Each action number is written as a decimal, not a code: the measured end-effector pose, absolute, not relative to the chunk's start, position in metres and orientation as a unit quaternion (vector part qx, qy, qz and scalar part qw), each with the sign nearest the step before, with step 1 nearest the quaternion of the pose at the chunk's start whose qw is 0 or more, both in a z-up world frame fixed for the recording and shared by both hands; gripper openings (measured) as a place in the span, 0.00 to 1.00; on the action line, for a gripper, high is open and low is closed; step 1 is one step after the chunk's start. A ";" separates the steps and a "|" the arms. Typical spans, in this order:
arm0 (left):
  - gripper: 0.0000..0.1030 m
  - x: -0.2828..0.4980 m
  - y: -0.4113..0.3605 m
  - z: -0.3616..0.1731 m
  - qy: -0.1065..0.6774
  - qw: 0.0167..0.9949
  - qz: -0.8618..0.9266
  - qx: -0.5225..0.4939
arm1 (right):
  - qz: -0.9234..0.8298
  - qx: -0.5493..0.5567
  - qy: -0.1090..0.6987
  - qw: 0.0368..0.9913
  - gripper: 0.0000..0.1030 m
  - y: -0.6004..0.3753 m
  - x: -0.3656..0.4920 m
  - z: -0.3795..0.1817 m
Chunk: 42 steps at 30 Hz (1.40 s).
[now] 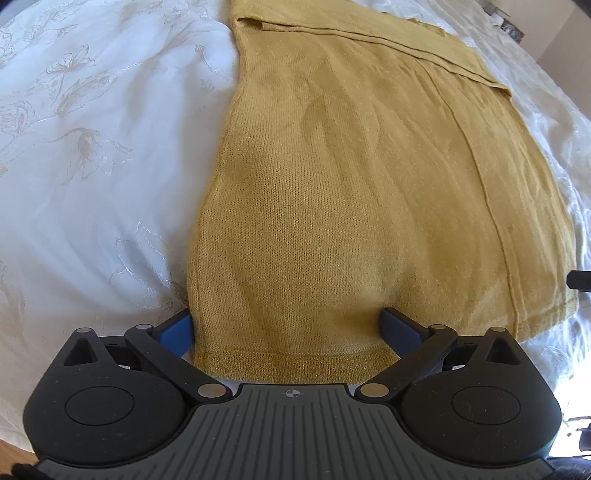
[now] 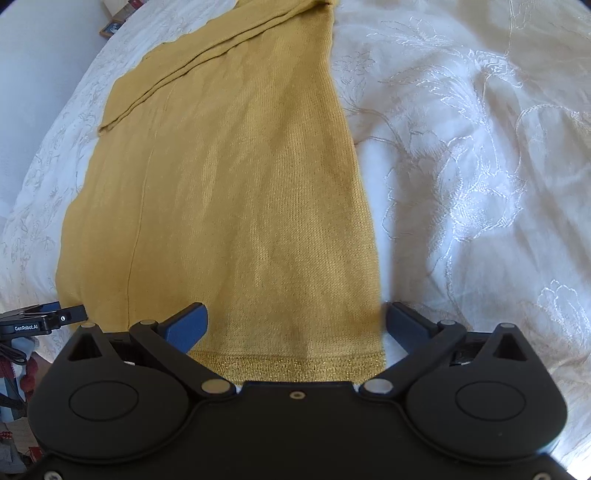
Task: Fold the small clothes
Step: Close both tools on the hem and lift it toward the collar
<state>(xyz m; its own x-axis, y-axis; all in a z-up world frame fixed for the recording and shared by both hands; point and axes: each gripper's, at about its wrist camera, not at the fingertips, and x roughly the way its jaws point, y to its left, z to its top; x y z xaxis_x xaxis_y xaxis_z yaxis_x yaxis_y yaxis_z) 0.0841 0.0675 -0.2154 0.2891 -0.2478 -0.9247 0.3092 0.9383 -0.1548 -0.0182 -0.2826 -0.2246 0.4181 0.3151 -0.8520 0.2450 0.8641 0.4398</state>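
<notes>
A mustard-yellow knit garment lies flat on a white embroidered bedspread, with its side parts folded in over the middle. Its ribbed hem is nearest me. My left gripper is open, its blue fingers straddling the hem's left corner. My right gripper is open, straddling the hem's right corner of the garment. Neither holds cloth. The left gripper's tip shows at the left edge of the right wrist view.
The bedspread spreads wide on both sides of the garment. Small framed items stand beyond the bed's far edge. A wooden floor strip shows at the lower left.
</notes>
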 end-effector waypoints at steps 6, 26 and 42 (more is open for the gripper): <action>0.91 0.078 0.066 -0.209 0.568 0.805 -0.168 0.023 | 0.028 0.262 0.543 0.797 1.00 -0.285 -0.023 -0.222; 0.09 0.082 0.081 -0.142 0.534 0.823 -0.166 -0.098 | 0.098 0.321 0.507 0.794 0.12 -0.312 -0.016 -0.169; 0.09 0.218 0.036 -0.068 0.410 0.890 -0.144 -0.138 | 0.110 0.375 0.380 0.838 0.12 -0.368 0.122 -0.117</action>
<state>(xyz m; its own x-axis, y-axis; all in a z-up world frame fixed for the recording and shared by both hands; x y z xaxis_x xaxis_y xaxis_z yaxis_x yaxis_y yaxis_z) 0.2184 0.0359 -0.0679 0.6229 -0.3701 -0.6892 0.1439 0.9202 -0.3641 0.1217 -0.3683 -0.1173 0.6869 0.4692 -0.5550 0.1010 0.6946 0.7123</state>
